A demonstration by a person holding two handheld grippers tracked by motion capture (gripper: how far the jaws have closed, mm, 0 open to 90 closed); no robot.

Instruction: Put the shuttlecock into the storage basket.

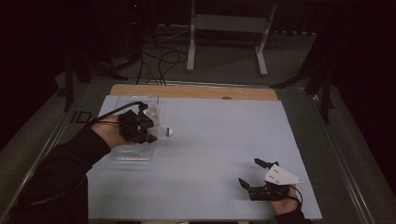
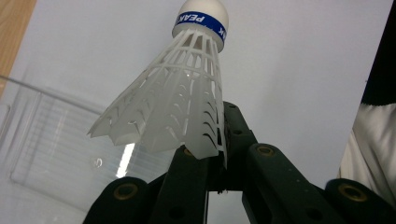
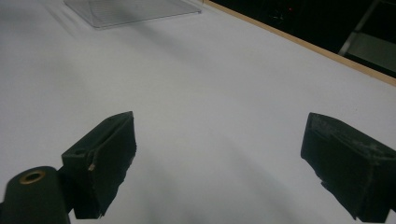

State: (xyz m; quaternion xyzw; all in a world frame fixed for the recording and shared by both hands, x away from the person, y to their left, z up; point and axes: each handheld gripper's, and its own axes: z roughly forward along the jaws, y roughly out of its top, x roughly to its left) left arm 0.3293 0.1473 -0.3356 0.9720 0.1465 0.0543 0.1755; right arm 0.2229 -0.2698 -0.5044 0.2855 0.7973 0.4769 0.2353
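While raised over tray (image 1: 133, 154) | left claw (image 1: 152, 133) grips shuttlecock (image 2: 182, 98)

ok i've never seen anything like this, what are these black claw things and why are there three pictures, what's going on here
There is no robot here: a person holds a hand-operated two-jaw gripper in each hand. The high view looks down on a white table from above. The other two pictures come from small cameras riding on each gripper, looking along its black jaws.

The left gripper is shut on the rim of a white plastic shuttlecock, whose white cap with a blue band points away from the camera. It hangs over a clear plastic tray near the table's left edge.

The right gripper sits low near the front right corner, jaws wide apart, with nothing between them.
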